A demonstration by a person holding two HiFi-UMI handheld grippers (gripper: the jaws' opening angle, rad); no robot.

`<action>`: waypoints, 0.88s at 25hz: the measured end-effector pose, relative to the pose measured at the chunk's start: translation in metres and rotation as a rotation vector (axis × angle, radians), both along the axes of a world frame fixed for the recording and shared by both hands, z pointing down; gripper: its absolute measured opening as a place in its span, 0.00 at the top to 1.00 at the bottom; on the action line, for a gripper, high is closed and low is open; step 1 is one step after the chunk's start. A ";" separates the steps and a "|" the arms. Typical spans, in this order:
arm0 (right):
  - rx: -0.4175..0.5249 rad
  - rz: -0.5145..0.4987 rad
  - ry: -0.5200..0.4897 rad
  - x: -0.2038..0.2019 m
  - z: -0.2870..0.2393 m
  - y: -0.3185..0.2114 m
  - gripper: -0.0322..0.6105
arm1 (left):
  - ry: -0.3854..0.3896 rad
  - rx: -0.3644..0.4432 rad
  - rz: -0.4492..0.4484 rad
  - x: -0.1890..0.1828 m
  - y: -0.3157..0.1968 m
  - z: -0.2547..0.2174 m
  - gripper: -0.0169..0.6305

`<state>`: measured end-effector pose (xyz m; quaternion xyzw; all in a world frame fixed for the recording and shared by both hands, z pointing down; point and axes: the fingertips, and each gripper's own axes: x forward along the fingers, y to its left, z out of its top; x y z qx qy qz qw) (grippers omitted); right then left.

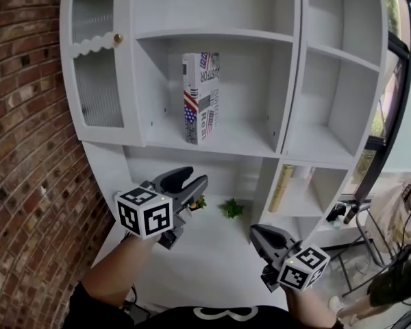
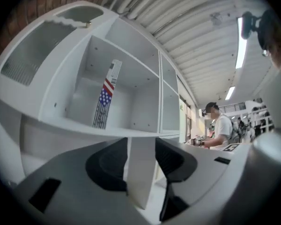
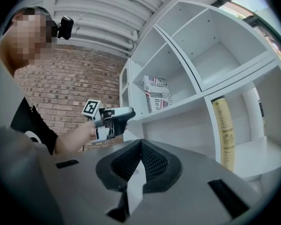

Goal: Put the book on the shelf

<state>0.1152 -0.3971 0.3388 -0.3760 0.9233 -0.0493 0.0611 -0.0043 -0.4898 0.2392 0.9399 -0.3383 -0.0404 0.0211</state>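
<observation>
A white shelf unit (image 1: 288, 81) fills most of the head view, split into open compartments, with a ribbed-glass door (image 1: 96, 67) at its upper left that carries a small gold knob (image 1: 118, 38). A brick wall (image 1: 27, 149) runs down the left side, touching the unit. Below the compartments, a white counter (image 1: 212, 252) spreads out toward the person.

The book (image 1: 201, 96), printed with flag patterns and lettering, stands upright on the floor of the wide middle compartment, left of that compartment's centre and apart from both side walls. Neither gripper touches it. It is alone in its compartment.

The left gripper (image 1: 195, 178) is held up over the counter, below the book's shelf and pointing toward the unit. In the left gripper view its jaws stand moderately apart with nothing between them; only a white shelf divider shows through the gap. The right gripper (image 1: 257, 233) hangs lower and to the right, well apart from the left one. In the right gripper view its jaws meet at the tips and hold nothing.

In the lower right compartment a tall yellow thing (image 1: 282, 187) leans against the divider; whether it is a book or a tube I cannot tell. Two small green plants (image 1: 231, 209) sit at the back of the counter, near each other, just beyond the left gripper.
</observation>
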 end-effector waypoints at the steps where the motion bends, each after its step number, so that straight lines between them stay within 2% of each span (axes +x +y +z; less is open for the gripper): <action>1: -0.002 -0.008 -0.008 -0.005 0.000 0.000 0.93 | 0.025 -0.032 0.032 0.000 0.010 0.012 0.74; 3: -0.009 -0.024 -0.027 -0.014 0.001 0.001 0.93 | 0.061 -0.077 0.073 -0.001 0.029 0.032 0.83; 7: -0.018 -0.058 -0.060 -0.027 0.002 0.005 0.93 | 0.066 -0.109 0.131 0.005 0.068 0.066 0.97; 10: -0.013 -0.075 -0.071 -0.032 0.001 0.005 0.93 | 0.095 -0.122 0.151 0.004 0.087 0.080 0.97; 15: -0.018 -0.091 -0.106 -0.034 0.006 0.009 0.93 | 0.132 -0.140 0.088 -0.015 0.098 0.100 0.97; 19: -0.010 -0.085 -0.114 -0.036 0.007 0.011 0.93 | 0.194 -0.194 0.102 -0.017 0.107 0.107 0.97; 22: -0.009 -0.088 -0.119 -0.035 0.006 0.015 0.94 | 0.205 -0.204 0.109 -0.015 0.114 0.109 0.97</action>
